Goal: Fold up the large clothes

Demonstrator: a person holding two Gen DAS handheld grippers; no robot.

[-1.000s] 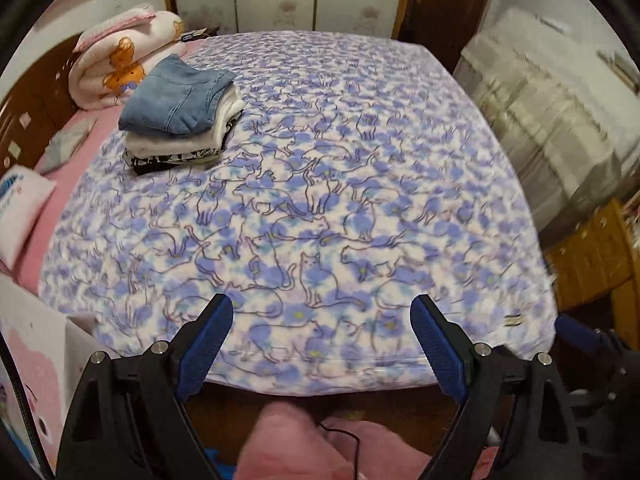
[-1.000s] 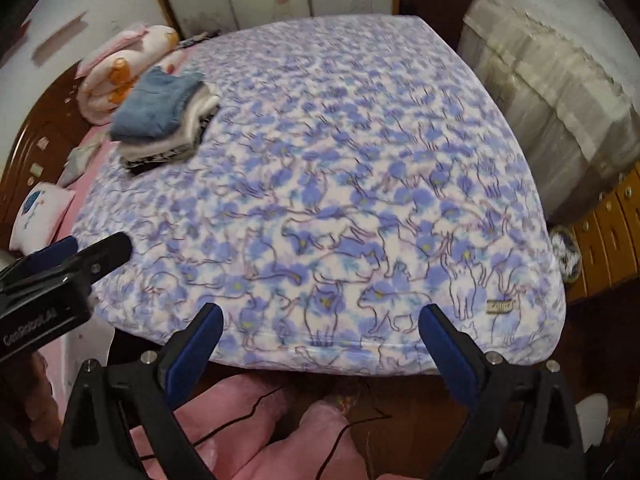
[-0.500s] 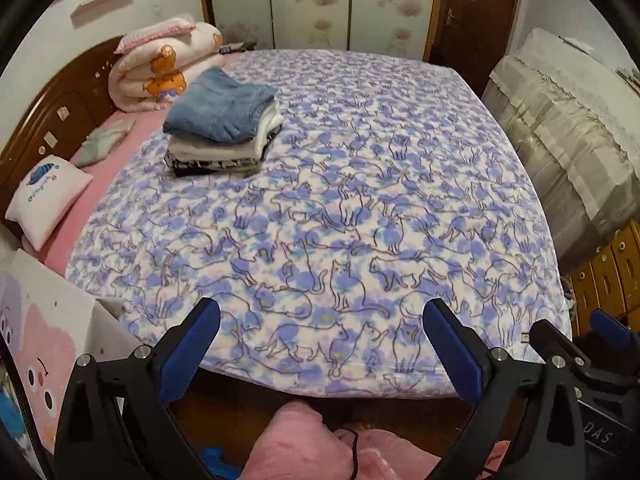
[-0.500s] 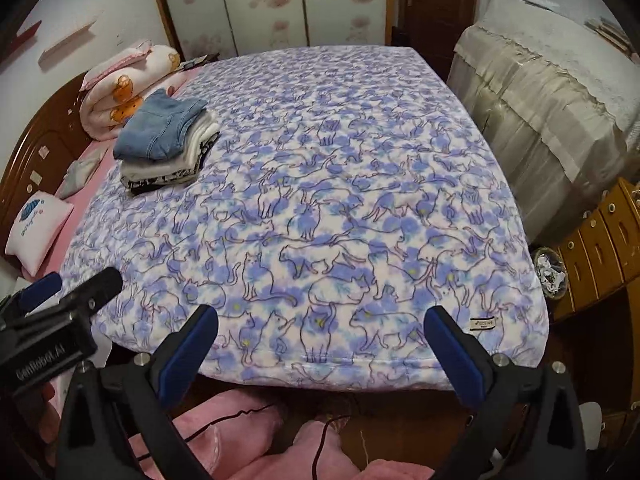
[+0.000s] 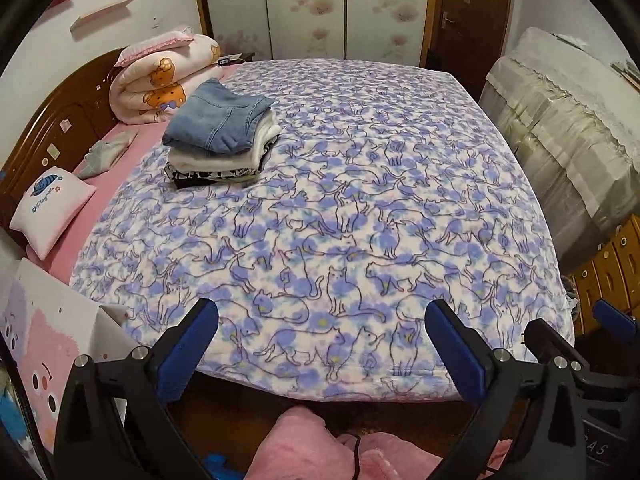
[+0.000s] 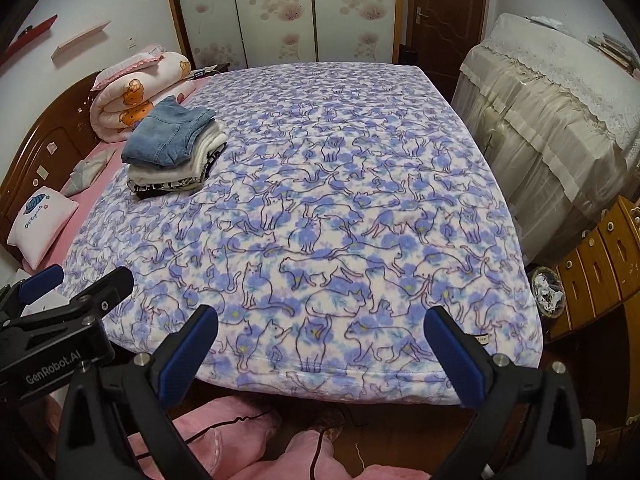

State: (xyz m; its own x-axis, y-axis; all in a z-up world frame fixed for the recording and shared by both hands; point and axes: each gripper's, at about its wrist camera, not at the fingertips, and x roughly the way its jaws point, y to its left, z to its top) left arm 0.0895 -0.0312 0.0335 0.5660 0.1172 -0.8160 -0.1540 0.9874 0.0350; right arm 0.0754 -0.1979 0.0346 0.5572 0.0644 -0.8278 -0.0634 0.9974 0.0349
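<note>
A stack of folded clothes [image 5: 220, 136], blue denim on top of white and black-patterned pieces, sits at the far left of a bed covered by a blue cat-print blanket [image 5: 360, 208]. The stack also shows in the right wrist view [image 6: 172, 148], on the same blanket [image 6: 340, 220]. My left gripper [image 5: 322, 350] is open and empty, held off the bed's near edge. My right gripper [image 6: 320, 350] is open and empty, also off the near edge. The left gripper's body [image 6: 60, 332] shows at the left of the right wrist view.
A rolled bear-print quilt [image 5: 160, 80] and a small white pillow [image 5: 48, 208] lie by the wooden headboard at left. A covered piece of furniture [image 6: 560, 120] and a wooden drawer unit [image 6: 600, 264] stand at right. Pink fabric [image 5: 312, 448] lies below the grippers.
Both grippers have drawn back and tilted up, so more of the room shows. Both stay open and empty. The stack has not moved.
</note>
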